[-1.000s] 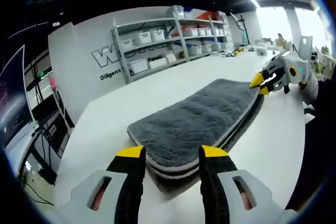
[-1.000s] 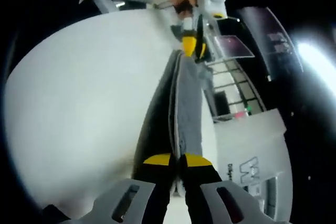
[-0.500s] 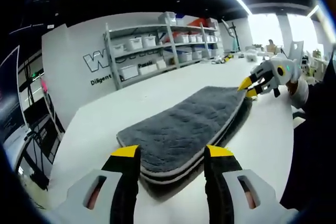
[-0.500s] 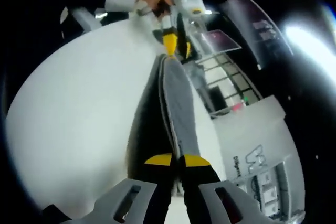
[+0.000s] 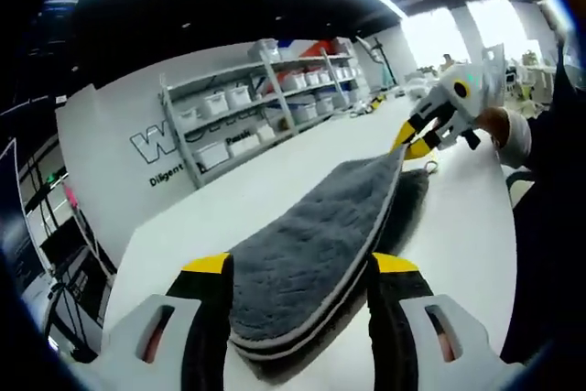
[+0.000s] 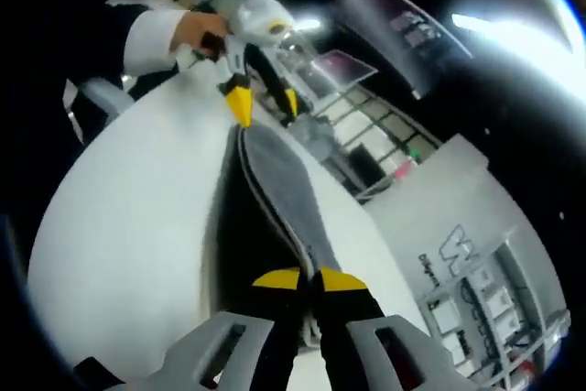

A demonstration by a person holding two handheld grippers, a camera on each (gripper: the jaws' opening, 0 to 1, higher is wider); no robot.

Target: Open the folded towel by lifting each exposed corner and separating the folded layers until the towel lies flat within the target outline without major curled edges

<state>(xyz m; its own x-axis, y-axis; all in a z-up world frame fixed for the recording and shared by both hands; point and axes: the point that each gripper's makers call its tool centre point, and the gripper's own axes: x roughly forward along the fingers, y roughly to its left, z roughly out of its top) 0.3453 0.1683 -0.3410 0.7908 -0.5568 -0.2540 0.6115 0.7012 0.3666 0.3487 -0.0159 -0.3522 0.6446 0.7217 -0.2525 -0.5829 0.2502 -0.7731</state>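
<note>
On white table [image 5: 275, 190], grey towel [image 5: 320, 235] lengthwise btwn both tongs, far end raised.

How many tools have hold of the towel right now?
1 for certain: the right tool is shut on the grey towel at its far corner. The left tool straddles the near end, jaws apart; contact unclear.
</note>
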